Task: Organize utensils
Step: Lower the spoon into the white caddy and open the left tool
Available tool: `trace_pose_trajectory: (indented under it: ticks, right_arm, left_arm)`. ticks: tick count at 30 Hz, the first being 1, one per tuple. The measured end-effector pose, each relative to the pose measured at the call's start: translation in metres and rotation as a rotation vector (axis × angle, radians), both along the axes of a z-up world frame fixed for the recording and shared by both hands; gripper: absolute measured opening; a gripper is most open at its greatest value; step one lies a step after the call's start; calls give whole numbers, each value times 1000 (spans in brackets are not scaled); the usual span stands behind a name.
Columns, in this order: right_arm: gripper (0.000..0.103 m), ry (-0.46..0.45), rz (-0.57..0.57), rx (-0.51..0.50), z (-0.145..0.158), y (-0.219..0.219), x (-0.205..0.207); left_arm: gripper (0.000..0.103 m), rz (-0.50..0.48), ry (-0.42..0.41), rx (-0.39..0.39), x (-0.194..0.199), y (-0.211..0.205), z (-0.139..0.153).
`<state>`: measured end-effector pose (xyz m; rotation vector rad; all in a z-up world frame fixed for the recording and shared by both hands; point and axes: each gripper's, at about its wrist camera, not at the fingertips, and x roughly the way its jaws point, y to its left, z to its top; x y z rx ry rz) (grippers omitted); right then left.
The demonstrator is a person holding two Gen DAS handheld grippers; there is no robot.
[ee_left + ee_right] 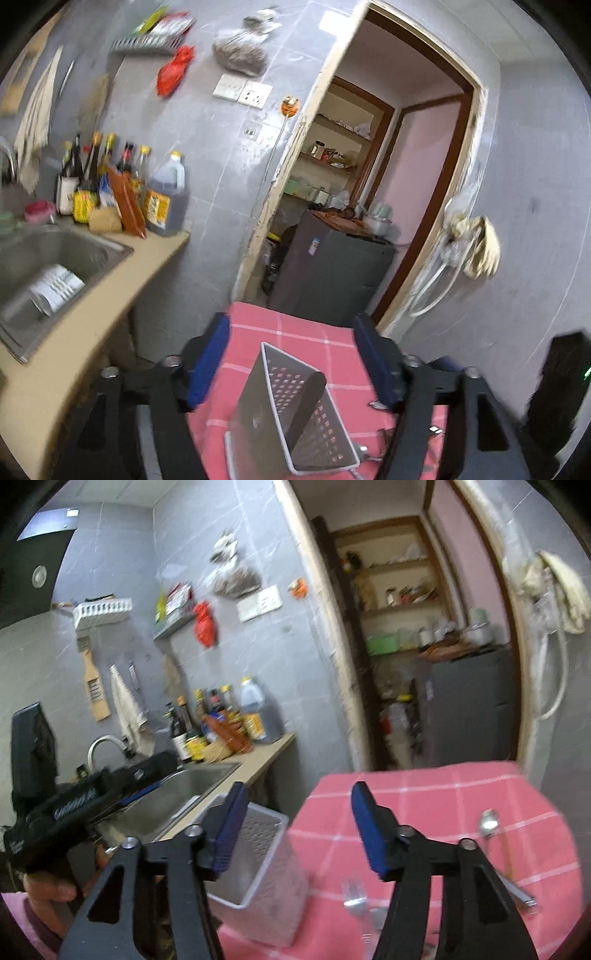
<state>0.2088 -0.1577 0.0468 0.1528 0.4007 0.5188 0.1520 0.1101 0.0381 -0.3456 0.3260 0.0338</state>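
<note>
A white perforated utensil holder stands on a table with a pink checked cloth; it also shows in the right wrist view, upright at the cloth's left edge. My left gripper is open and empty, above and behind the holder. My right gripper is open and empty, above the cloth. A metal fork lies on the cloth below the right gripper. A metal spoon lies further right, beside a flat metal utensil handle. The left gripper body shows at left, held in a hand.
A steel sink with a metal item in it sits in a beige counter at left. Sauce bottles stand at the counter's back. A doorway with a dark cabinet lies beyond the table.
</note>
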Motion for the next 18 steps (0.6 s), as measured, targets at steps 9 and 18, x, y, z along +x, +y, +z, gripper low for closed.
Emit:
trace_pose_trajectory:
  ticks: [9,18]
  right_arm:
    - [90,-70,-166,-49,24,-77,-14]
    - [100,-73,-229,-118,22,-143,-19]
  left_arm:
    - [96,35,-4,147,-16,-62,9]
    - [99,84,-17,206,-34,-124,-3]
